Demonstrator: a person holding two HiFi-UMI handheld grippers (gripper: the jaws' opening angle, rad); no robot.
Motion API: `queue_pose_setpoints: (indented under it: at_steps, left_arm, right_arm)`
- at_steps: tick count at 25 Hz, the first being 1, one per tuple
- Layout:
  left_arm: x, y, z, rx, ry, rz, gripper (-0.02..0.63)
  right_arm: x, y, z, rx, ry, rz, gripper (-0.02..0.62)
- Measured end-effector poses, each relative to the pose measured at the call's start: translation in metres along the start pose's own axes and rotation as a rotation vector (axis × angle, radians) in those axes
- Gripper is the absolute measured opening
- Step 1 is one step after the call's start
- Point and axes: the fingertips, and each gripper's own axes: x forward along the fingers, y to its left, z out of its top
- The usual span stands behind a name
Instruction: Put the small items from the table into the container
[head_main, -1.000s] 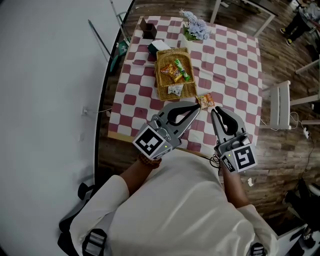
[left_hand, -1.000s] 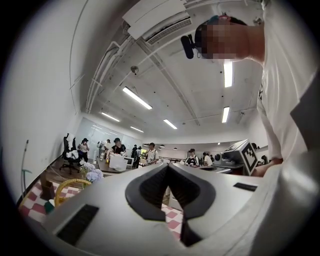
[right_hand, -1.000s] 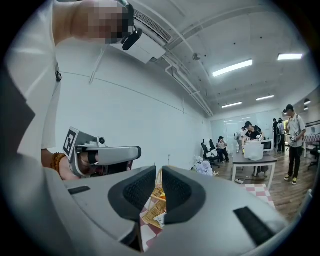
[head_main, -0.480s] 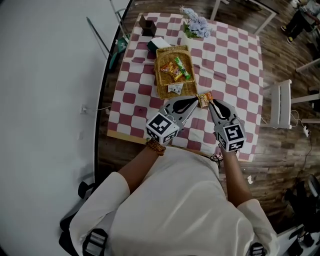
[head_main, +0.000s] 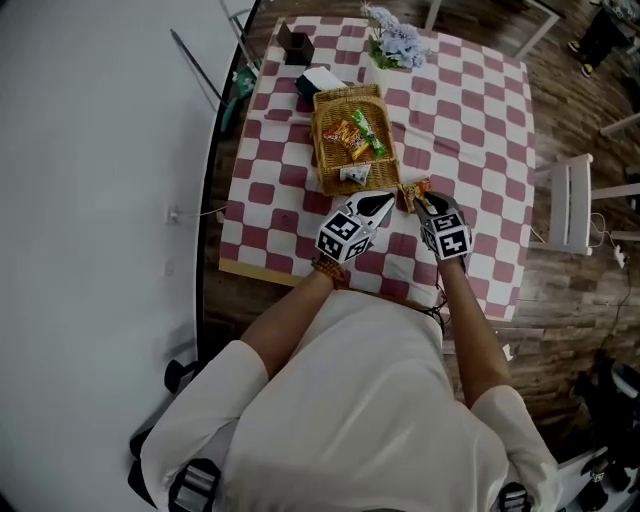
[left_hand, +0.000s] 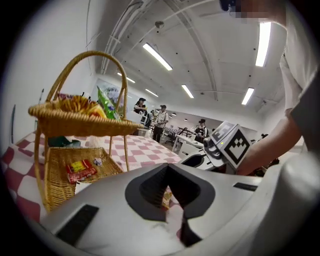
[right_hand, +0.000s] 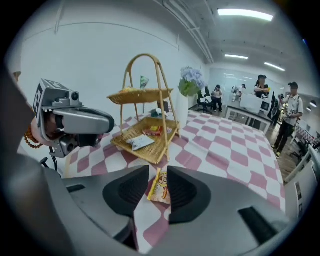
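A table (head_main: 270, 215) under a red and white checked cloth stands beside a pale wall. Left of its middle is a two-tier wicker basket (head_main: 319, 150) with a hoop handle. An orange packet (head_main: 344, 134) and a green one (head_main: 369, 136) lie on its upper tray, and a white packet (head_main: 352, 176) lies on the lower tray.

Just in front of the basket's near corner is the left gripper (head_main: 387, 201). Its tips meet and it grips nothing. In its own view only cloth and a sliver of a snack packet (left_hand: 166, 196) show through the hollow behind the tips.

That snack packet (head_main: 412, 194), orange and yellow, lies flat on the cloth beside the basket's near right corner and outside the basket.

The right gripper (head_main: 425, 198) angles down over the packet. Its jaws are opening, and in the right gripper view the packet (right_hand: 160, 187) lies between the two dark pads (right_hand: 182, 192), with neither pressing on it.

Pale blue flowers (head_main: 395, 45) stand at the far edge, behind the basket. A white chair (head_main: 565, 205) is off the table's right side.
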Motion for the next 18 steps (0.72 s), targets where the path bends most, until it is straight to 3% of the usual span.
queue_pose_setpoints:
  at_steps: [11,16,18]
  left_arm:
    - [0.031,0.014,-0.053,-0.05,0.105,-0.022,0.025]
    - [0.034,0.012,-0.056,-0.048,0.122,-0.029,0.025]
    - [0.032,0.012,-0.056,-0.045,0.122,-0.029,0.025]
  right_arm:
    - [0.069,-0.021,-0.063,0.012,0.217,-0.018,0.153]
    - [0.073,-0.023,-0.067,0.001,0.222,-0.02,0.153]
    - [0.072,-0.021,-0.067,-0.015,0.216,-0.019,0.115]
